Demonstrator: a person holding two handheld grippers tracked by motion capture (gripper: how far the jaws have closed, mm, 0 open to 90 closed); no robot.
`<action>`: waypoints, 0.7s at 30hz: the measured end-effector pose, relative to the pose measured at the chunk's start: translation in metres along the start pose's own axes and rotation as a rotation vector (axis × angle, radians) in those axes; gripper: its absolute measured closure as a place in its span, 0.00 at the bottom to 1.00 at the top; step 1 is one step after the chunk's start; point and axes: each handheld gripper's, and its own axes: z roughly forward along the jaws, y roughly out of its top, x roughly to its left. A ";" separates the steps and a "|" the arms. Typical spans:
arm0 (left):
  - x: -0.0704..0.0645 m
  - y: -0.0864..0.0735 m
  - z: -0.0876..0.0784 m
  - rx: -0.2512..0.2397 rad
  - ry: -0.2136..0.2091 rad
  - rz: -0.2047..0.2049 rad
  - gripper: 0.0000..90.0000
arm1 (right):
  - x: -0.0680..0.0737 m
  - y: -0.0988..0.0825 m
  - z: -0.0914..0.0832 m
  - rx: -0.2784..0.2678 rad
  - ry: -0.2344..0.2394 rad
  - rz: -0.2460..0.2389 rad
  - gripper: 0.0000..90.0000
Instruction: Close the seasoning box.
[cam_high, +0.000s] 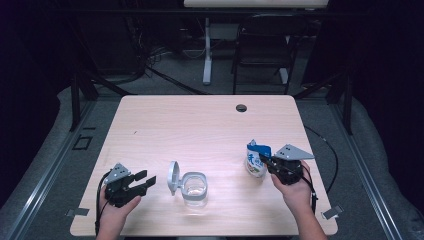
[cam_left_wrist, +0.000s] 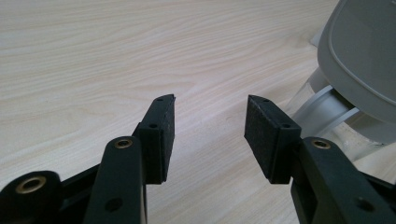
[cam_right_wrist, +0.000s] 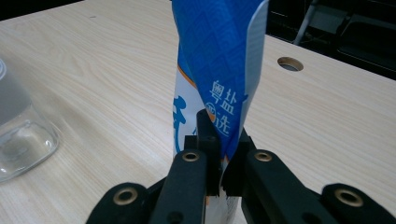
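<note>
A blue and white salt bag (cam_high: 255, 159) stands upright on the right part of the wooden table (cam_high: 200, 125). My right gripper (cam_high: 266, 163) is shut on it; in the right gripper view the jaws pinch the bag (cam_right_wrist: 219, 84) at its folded upper part, right gripper (cam_right_wrist: 223, 154). A clear glass jar (cam_high: 194, 188) with its grey hinged lid (cam_high: 173, 177) flipped open sits at the front centre. My left gripper (cam_high: 146, 180) rests left of the jar, open, nothing between its jaws. In the left gripper view (cam_left_wrist: 210, 135) the lid (cam_left_wrist: 364, 60) rises at the right.
A round cable hole (cam_high: 241, 108) lies near the table's far edge. Beyond the table stand a dark chair (cam_high: 265, 45) and a white desk leg (cam_high: 206, 50). The jar's glass base (cam_right_wrist: 21, 135) shows left in the right gripper view.
</note>
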 end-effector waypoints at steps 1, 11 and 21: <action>0.000 0.000 0.000 0.000 0.000 0.000 0.59 | 0.001 0.000 0.000 -0.002 0.001 0.000 0.99; 0.000 0.000 0.000 -0.012 0.000 -0.005 0.59 | 0.009 -0.001 -0.004 -0.013 0.018 0.007 1.00; 0.000 0.000 0.000 -0.007 -0.002 -0.004 0.60 | 0.029 0.006 -0.017 -0.053 0.068 -0.006 1.00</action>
